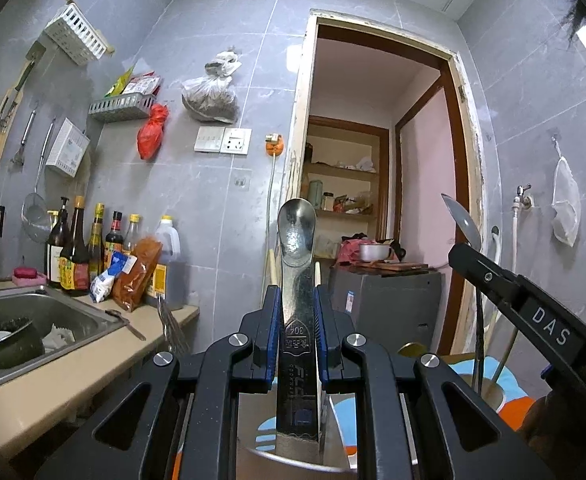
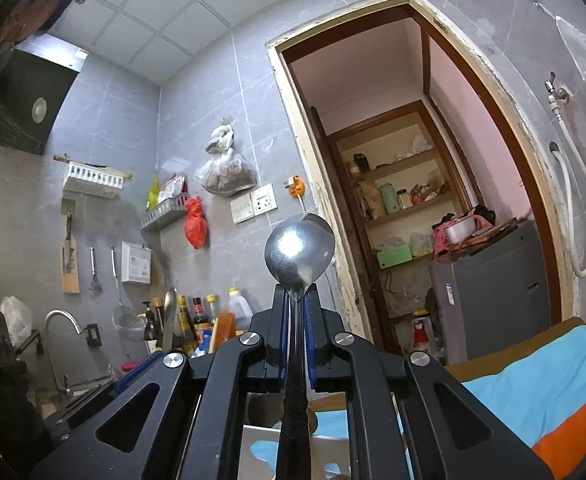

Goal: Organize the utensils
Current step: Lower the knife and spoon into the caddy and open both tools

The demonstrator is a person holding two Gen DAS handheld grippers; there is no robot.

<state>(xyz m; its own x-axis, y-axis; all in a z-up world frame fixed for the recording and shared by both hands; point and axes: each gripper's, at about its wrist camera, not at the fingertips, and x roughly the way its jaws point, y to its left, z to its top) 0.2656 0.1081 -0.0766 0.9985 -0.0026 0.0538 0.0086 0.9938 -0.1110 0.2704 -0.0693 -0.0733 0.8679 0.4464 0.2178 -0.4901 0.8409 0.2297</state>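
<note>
My left gripper [image 1: 296, 294] is shut on the flat stamped handle of a steel scoop spoon [image 1: 296, 232], which stands upright with its bowl above the blue pads [image 1: 271, 320]. Under it shows the rim of a steel container [image 1: 293, 462]. My right gripper [image 2: 299, 292] is shut on the thin dark handle of a round steel spoon [image 2: 299, 248], bowl up. In the left wrist view the right gripper [image 1: 463, 250] comes in from the right with its spoon [image 1: 463, 216]. In the right wrist view the left gripper [image 2: 155, 356] sits low on the left with the scoop spoon [image 2: 169, 312].
A counter with a steel sink [image 1: 33, 320], a dark pot in it, and several bottles [image 1: 75, 252] runs along the left. A cup [image 1: 489, 394] with utensil handles stands on a blue and orange cloth [image 2: 553, 380]. A doorway [image 1: 373, 160] and a grey cabinet [image 1: 389, 296] lie ahead.
</note>
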